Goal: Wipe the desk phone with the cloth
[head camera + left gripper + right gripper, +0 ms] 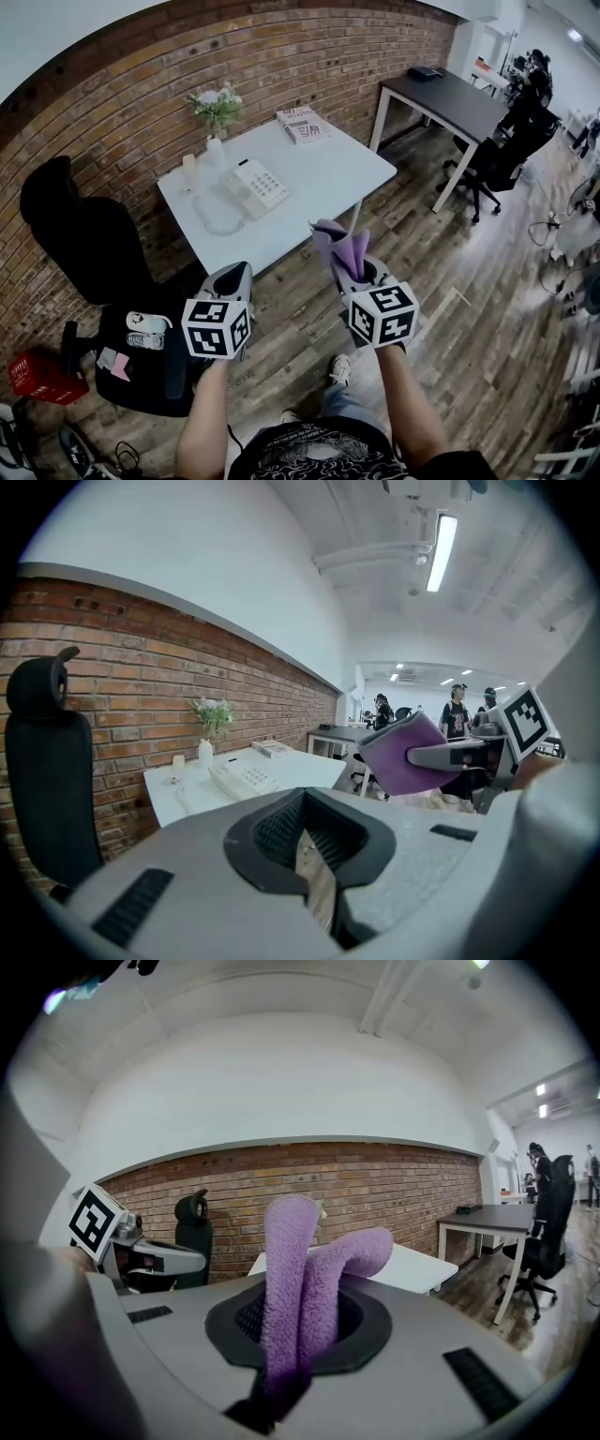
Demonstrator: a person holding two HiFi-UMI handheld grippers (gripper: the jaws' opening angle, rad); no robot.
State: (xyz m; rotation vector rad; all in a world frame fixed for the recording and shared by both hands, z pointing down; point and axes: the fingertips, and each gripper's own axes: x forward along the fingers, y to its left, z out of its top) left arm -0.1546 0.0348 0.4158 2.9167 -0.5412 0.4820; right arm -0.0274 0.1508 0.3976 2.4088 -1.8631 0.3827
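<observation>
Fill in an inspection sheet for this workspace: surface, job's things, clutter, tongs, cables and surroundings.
Surface: white table set against the brick wall.
Job's things: desk phone on the table; purple cloth off the table, held in the right tongs.
Clutter: flower vase, small cup and stack of magazines along the table's wall side.
Tongs: left tongs together, empty; right tongs shut on the cloth; both over the floor, short of the table.
Cables: phone cord looped on the table beside the phone; loose floor cables at right.
Surroundings: black office chair left of the table; dark desk beyond it.
</observation>
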